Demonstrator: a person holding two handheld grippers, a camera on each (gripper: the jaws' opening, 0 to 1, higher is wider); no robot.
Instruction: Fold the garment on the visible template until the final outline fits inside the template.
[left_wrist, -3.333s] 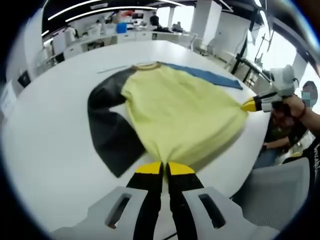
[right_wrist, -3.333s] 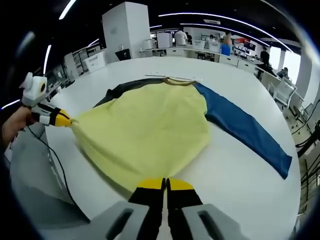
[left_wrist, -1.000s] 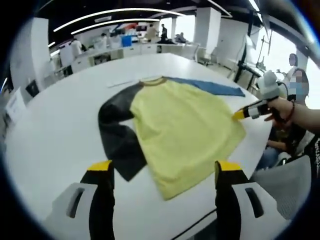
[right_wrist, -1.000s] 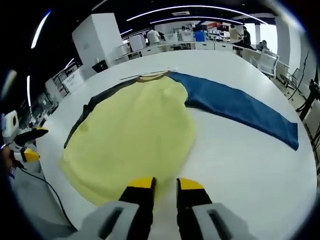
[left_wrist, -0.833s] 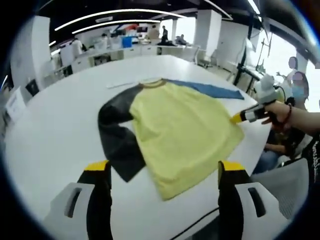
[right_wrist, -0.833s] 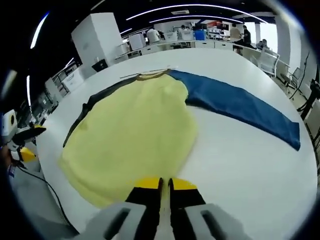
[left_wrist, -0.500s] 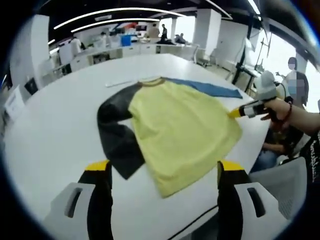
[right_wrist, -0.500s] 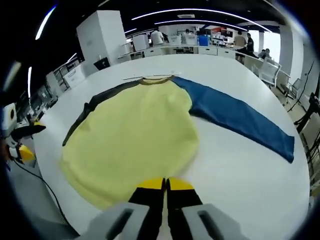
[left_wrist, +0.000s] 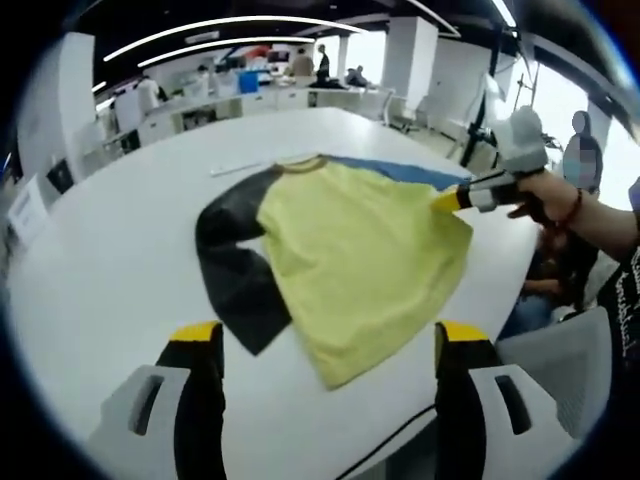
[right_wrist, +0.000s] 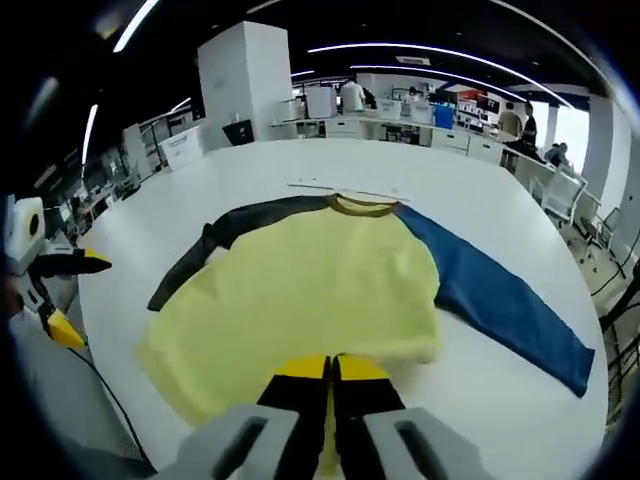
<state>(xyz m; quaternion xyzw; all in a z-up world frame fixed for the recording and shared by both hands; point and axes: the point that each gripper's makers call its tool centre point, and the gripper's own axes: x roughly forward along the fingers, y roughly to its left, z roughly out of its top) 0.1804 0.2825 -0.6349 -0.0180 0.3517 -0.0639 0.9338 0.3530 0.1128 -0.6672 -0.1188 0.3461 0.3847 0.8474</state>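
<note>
Now your left gripper (left_wrist: 325, 345) hangs above the round white table (left_wrist: 90, 260) with its jaws wide apart, holding nothing. Your right gripper (right_wrist: 331, 372) has its jaws closed on the hem of the yellow shirt with one black and one blue sleeve (right_wrist: 310, 290), which lies spread flat on the table.

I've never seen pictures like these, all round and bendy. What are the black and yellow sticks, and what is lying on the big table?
A person holds a pinching tool in each hand, and each tool carries a camera. The left tool stands open above the white table. The right tool is shut on the hem of a yellow shirt, which lies spread on the table. One sleeve is black, the other blue. In the left gripper view you can see the person's hand carrying the right tool.
</note>
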